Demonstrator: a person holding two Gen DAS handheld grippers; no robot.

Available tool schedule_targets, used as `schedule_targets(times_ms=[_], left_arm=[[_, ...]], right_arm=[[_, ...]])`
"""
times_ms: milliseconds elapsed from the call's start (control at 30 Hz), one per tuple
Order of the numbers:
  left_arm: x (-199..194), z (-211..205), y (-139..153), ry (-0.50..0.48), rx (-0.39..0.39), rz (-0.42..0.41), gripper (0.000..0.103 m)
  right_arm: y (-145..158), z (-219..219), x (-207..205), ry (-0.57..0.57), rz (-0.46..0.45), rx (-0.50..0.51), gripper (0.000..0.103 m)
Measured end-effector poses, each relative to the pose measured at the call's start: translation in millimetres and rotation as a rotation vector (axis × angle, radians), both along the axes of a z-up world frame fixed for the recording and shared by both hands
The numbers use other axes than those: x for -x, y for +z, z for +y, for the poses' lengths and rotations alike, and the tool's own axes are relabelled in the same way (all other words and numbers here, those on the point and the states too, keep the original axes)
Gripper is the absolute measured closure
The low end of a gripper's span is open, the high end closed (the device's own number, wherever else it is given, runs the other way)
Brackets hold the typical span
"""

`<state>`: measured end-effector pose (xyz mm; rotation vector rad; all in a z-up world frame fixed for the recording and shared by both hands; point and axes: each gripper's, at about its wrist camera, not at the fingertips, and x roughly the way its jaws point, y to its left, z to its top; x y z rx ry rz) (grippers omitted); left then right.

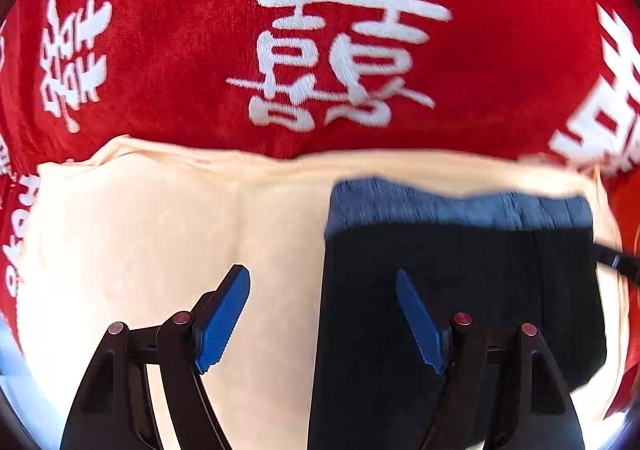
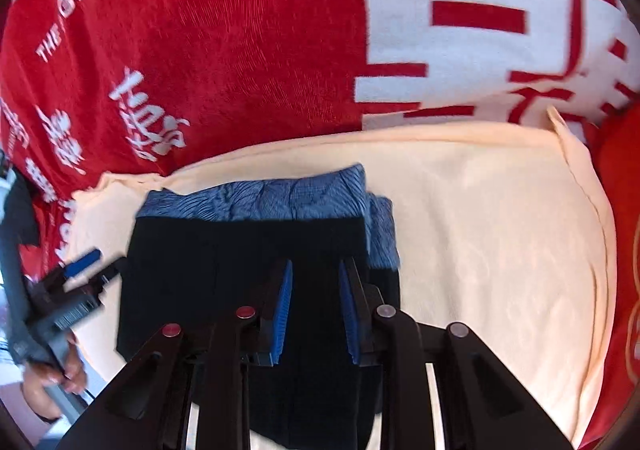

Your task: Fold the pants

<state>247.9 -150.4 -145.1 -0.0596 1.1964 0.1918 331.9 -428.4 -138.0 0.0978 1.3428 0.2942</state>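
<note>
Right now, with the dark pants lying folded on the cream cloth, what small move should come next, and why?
Probably lift both grippers clear. The pants lie as a compact folded stack on the cream cloth, blue waistband at the far edge. The left gripper is wide open and holds nothing; the right gripper hovers above the stack with a gap between its pads, no fabric visibly in it.

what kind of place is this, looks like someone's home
Probably a home, perhaps a bed: dark folded pants lie on a cream cloth spread over a plush red blanket woven with white Chinese characters. Nothing else of the room shows.
</note>
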Motion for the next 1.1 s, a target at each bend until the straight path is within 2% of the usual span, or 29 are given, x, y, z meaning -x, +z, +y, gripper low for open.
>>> schedule_targets(times_ms=[67, 167, 333, 433, 533, 733, 800, 967, 1100], left_arm=[[-14, 7, -11, 0.026, 0.008, 0.017, 0.027], [-21, 13, -32, 0.043, 0.034, 0.055, 0.026], [-15, 15, -43, 0.029, 0.025, 0.035, 0.021], [-14, 21, -42, 0.046, 0.07, 0.057, 0.021], [-10, 26, -40, 0.05, 0.07, 0.074, 0.017], [11, 27, -29, 0.02, 0.084, 0.11, 0.017], [18, 24, -27, 0.01, 0.094, 0.128, 0.017], [32, 23, -20, 0.002, 0.1, 0.165, 0.017], [37, 23, -17, -0.004, 0.104, 0.18, 0.017]], right_arm=[[-14, 4, -7, -0.011, 0.025, 0.026, 0.077], [-19, 2, -4, -0.01, 0.018, 0.044, 0.077], [-26, 4, -6, 0.034, 0.013, 0.075, 0.077], [-22, 1, -4, 0.016, 0.019, 0.063, 0.077], [-16, 2, 9, 0.025, 0.025, 0.096, 0.076], [-3, -1, 66, 0.059, 0.008, 0.166, 0.075], [1, -6, 80, 0.034, 0.005, 0.167, 0.068], [3, -23, 90, -0.081, 0.037, 0.103, 0.062], [3, -25, 89, -0.096, 0.053, 0.096, 0.06]])
